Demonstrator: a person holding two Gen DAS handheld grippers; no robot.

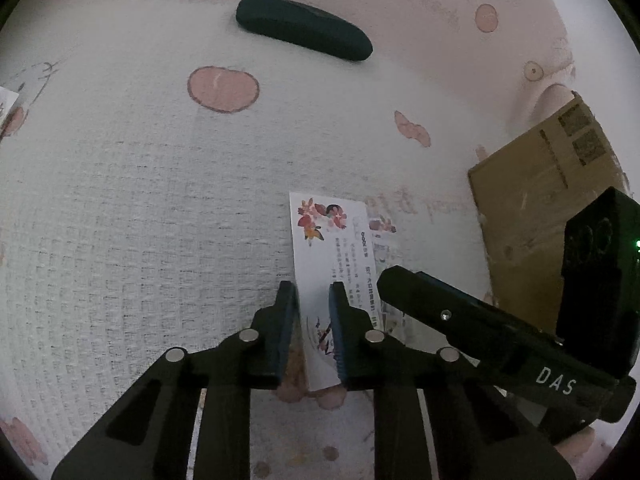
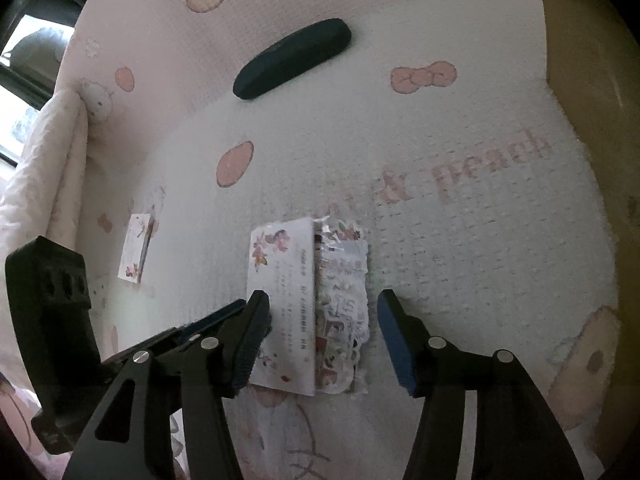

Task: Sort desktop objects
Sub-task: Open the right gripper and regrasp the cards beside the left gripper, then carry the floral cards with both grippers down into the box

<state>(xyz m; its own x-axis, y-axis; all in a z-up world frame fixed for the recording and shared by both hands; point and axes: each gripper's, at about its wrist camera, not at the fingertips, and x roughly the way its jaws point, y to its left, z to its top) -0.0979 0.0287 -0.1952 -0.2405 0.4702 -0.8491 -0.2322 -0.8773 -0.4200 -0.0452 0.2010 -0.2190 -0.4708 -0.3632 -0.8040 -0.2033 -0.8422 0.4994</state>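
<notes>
Pale textured cloth (image 1: pixel 120 208) printed with pink peaches and bows covers the surface; a window shows at the right view's far left. At its far edge lies a dark glasses case (image 1: pixel 304 27). Left gripper (image 1: pixel 314 292) straddles a flowered white card (image 1: pixel 330 248), jaws slightly apart. Right gripper (image 2: pixel 324 300) is spread wide around card and sticker packet (image 2: pixel 344 308). A cardboard box (image 1: pixel 536 208) sits right.

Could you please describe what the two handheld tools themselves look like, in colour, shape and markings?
Both are matte black. The left tool and right tool each have two angular linkage arms with silver round pivot pins and ribbed blue pads. White "DAS" lettering marks the right one's body. No cables or sleeves show.
</notes>
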